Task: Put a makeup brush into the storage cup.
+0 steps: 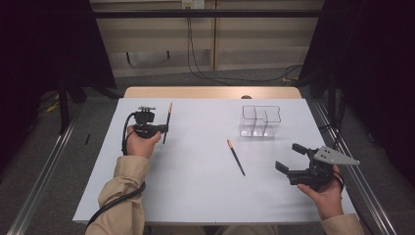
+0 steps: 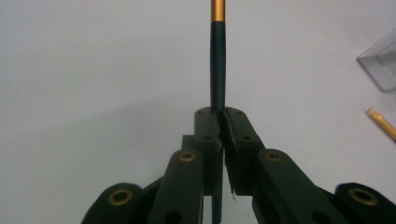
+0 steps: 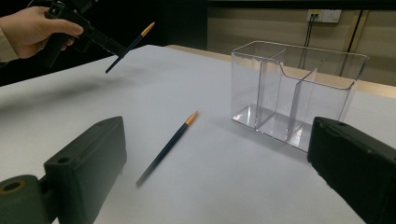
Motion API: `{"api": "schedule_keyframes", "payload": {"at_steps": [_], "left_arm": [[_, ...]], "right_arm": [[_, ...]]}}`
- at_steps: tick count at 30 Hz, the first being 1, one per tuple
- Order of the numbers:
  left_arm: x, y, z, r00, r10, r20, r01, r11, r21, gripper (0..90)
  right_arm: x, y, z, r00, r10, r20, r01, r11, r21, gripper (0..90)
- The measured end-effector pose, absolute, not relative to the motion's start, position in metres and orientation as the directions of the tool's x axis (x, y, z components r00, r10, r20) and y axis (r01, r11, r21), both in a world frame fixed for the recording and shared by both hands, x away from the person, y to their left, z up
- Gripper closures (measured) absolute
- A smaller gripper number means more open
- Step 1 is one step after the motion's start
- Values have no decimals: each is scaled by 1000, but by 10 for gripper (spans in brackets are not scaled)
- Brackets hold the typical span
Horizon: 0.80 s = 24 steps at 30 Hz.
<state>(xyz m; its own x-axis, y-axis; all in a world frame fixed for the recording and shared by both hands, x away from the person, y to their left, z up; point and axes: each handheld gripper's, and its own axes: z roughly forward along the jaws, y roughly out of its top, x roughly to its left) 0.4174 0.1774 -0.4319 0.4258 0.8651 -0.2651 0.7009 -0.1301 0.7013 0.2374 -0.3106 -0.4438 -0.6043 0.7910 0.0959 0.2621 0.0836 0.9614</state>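
Observation:
My left gripper (image 1: 165,129) is shut on a dark pencil (image 1: 168,121) with an orange end, held above the left side of the white table (image 1: 195,186). Seen from the left gripper view, the pencil (image 2: 217,60) runs straight out from between the closed jaws of the left gripper (image 2: 223,122). A second dark pencil (image 1: 236,157) with an orange end lies flat near the table's middle. My right gripper (image 1: 288,157) stands open at the right, nothing between its jaws. Ahead of it in the right gripper view are the lying pencil (image 3: 169,145) and the held pencil (image 3: 130,46).
A clear plastic organizer (image 1: 260,121) with upright dividers stands on the right half of the table, beyond the lying pencil; it is the same organizer (image 3: 294,93) in the right gripper view. Cables trail on the floor behind the table.

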Motion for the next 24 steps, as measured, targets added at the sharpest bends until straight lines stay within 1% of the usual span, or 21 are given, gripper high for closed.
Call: {"api": "schedule_keyframes", "payload": {"at_steps": [4,9,17,21,24], "left_arm": [[410,180,-429,444,848,-289,652,-85,754,846],[402,181,-427,451,837,-310,611,-37,791,846],[395,181,-427,495,800,-340,594,-26,804,846],[391,177,-427,521,768,-371,597,-18,802,846],[387,171,-426,548,753,-366,586,-32,810,846]], "right_arm": [[237,-310,-444,-604,791,95,262,85,961,42],[238,-310,-444,-605,790,95,260,84,962,42],[238,-309,-444,-608,788,95,264,88,960,42],[238,-309,-445,-607,789,94,265,89,960,42],[238,-309,-445,-609,788,94,266,92,960,42]]}}
